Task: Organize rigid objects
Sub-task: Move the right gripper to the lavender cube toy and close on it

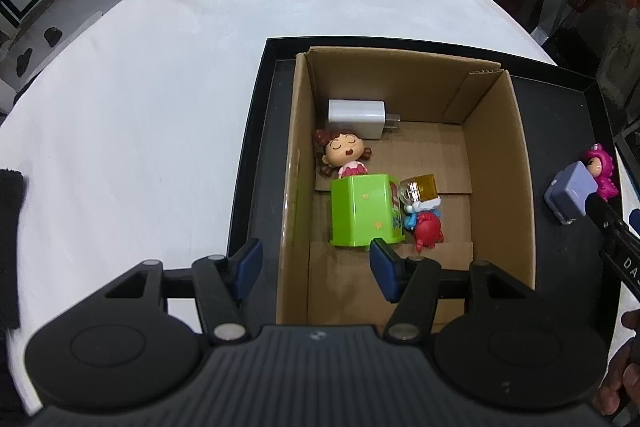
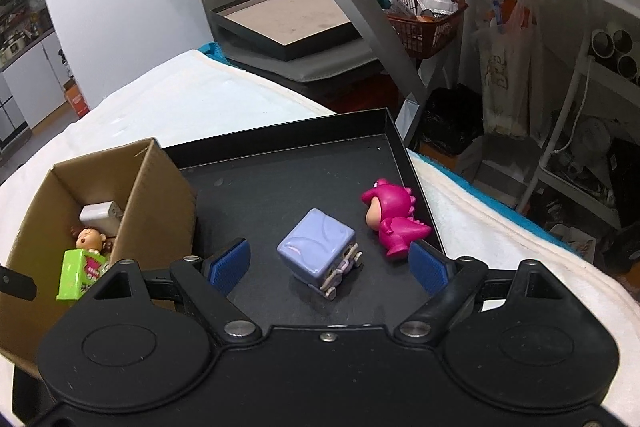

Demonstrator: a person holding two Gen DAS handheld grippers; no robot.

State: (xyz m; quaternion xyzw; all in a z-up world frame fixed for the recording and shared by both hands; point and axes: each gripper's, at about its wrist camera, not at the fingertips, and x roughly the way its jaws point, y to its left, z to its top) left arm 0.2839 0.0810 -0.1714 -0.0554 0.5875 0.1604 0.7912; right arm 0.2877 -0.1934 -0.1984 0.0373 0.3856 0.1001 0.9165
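Note:
An open cardboard box (image 1: 500, 167) stands in a black tray (image 1: 256, 155). It holds a white charger (image 1: 356, 117), a doll (image 1: 344, 153), a green box (image 1: 362, 213) on its side, a red and blue toy (image 1: 426, 227) and a small gold piece (image 1: 418, 189). My left gripper (image 1: 316, 267) hovers open over the box's near left wall and grips nothing. On the tray floor (image 2: 280, 179) lie a purple cube toy (image 2: 316, 247) and a pink dinosaur figure (image 2: 394, 219). My right gripper (image 2: 330, 263) is open, and the cube sits between its fingers untouched.
The tray rests on a table under a white cloth (image 1: 160, 67). A black cloth (image 1: 10, 247) lies at the left edge. Beyond the table's right side are a glass desk frame (image 2: 360, 7), a red basket (image 2: 428, 23) and a chair with another tray (image 2: 280, 23).

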